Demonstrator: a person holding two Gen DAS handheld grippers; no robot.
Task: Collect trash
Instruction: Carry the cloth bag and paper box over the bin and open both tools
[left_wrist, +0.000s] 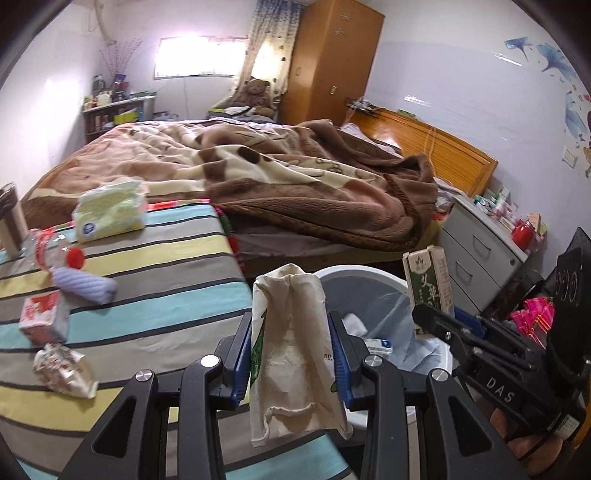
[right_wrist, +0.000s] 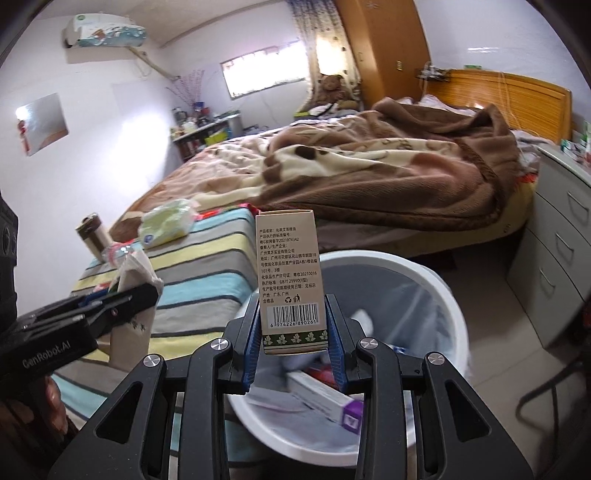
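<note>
My left gripper (left_wrist: 291, 354) is shut on a crumpled beige paper cup (left_wrist: 291, 339), held at the table's edge beside the white trash bin (left_wrist: 354, 275). My right gripper (right_wrist: 293, 343) is shut on a tall beige carton box (right_wrist: 290, 273) with a barcode, held upright over the bin (right_wrist: 436, 280). The box also shows in the left wrist view (left_wrist: 428, 280), the cup in the right wrist view (right_wrist: 133, 288). The bin holds boxes and wrappers. On the striped table (left_wrist: 166, 295) lie a plastic bottle (left_wrist: 55, 251), a small red-white carton (left_wrist: 44, 319) and a crumpled wrapper (left_wrist: 62, 369).
A tissue pack (left_wrist: 110, 210), a blue rolled cloth (left_wrist: 85, 282) and a steel flask (left_wrist: 11, 218) are also on the table. A bed with a brown blanket (left_wrist: 295, 177) lies behind. A grey drawer cabinet (left_wrist: 480, 251) stands right of the bin.
</note>
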